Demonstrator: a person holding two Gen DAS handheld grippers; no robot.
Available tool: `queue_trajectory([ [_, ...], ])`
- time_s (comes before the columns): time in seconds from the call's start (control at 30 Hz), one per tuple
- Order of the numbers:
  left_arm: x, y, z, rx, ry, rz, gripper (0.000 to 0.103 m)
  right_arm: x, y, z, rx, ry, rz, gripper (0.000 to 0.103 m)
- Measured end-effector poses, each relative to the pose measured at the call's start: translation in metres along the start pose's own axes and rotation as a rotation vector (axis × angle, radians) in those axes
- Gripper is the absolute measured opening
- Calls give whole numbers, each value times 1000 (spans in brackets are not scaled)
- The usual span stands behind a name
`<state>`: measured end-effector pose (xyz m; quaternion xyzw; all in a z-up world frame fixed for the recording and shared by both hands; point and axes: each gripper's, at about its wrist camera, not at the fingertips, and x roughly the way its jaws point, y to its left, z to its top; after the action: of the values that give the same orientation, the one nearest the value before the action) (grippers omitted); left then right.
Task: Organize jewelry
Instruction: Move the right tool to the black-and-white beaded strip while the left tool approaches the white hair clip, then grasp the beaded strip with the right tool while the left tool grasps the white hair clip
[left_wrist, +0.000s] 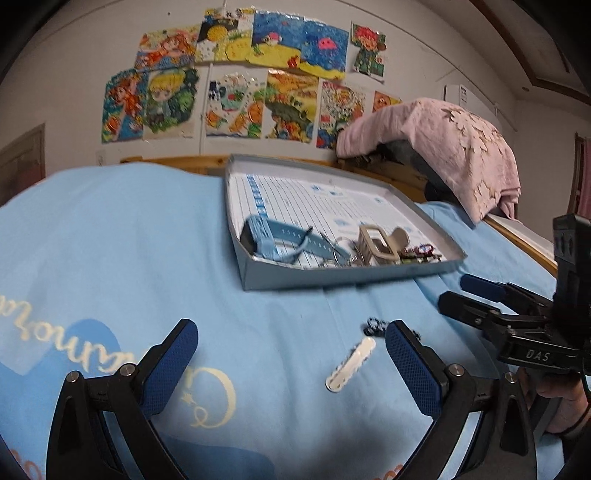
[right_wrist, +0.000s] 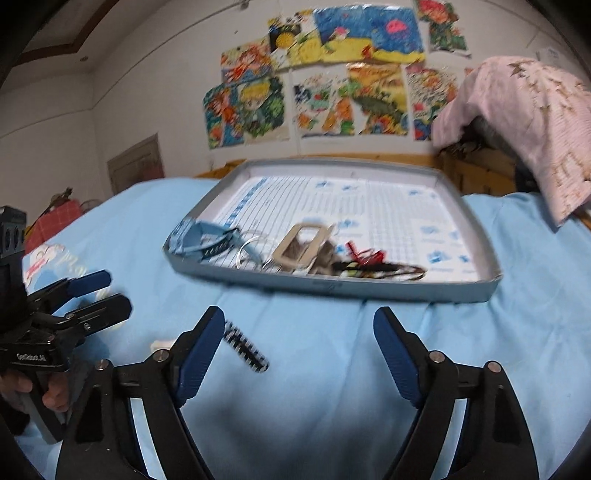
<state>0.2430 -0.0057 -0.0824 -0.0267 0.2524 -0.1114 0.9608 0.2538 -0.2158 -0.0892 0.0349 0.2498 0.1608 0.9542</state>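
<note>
Behind your grippers, colourful drawings (left_wrist: 243, 81) covered the white wall, and a pink cloth (left_wrist: 443, 144) was draped over something at the bed's wooden edge. Soft light-blue bedding (left_wrist: 129, 240) with cream cursive lettering, unreadable from your angle, stretched ahead with open room on the left. Forward of both grippers sat a shallow grey cardboard tray (left_wrist: 332, 275), its printed paper lining holding a blue watch strap (left_wrist: 280, 238), a beige hair claw (left_wrist: 378, 245) and red-and-dark tangled pieces (right_wrist: 369, 264). Your left gripper (left_wrist: 291, 354) was spread wide around nothing; a white oblong hair clip (left_wrist: 351, 363) lay between its fingers. Your right gripper (right_wrist: 299, 354), marked "DAS", stood equally wide, a black-and-white striped piece (right_wrist: 245, 349) beside its left finger.
</note>
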Motion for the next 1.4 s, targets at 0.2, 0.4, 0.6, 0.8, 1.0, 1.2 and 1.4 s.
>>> queue_trajectory([
  [0.2,12,1,-6,-13,78,-93,77,14,10,-5,-39,67,40,56],
  [0.4,22,-2,-14,-1,144,-178,61,20,15,-8,-59,100,82,40],
  [0.6,30,-8,-18,21,179,-213,48,30,15,-12,-52,136,143,39],
  [0.8,38,-9,-21,25,222,-238,33,40,20,-16,-52,177,180,34],
  [1.0,44,-14,-23,43,262,-257,17,44,26,-18,-74,200,183,33],
  [1.2,51,-21,-25,74,296,-248,6,47,31,-20,-98,238,171,19],
  [1.4,43,-18,-21,59,262,-260,5,41,37,-21,-127,233,156,4],
])
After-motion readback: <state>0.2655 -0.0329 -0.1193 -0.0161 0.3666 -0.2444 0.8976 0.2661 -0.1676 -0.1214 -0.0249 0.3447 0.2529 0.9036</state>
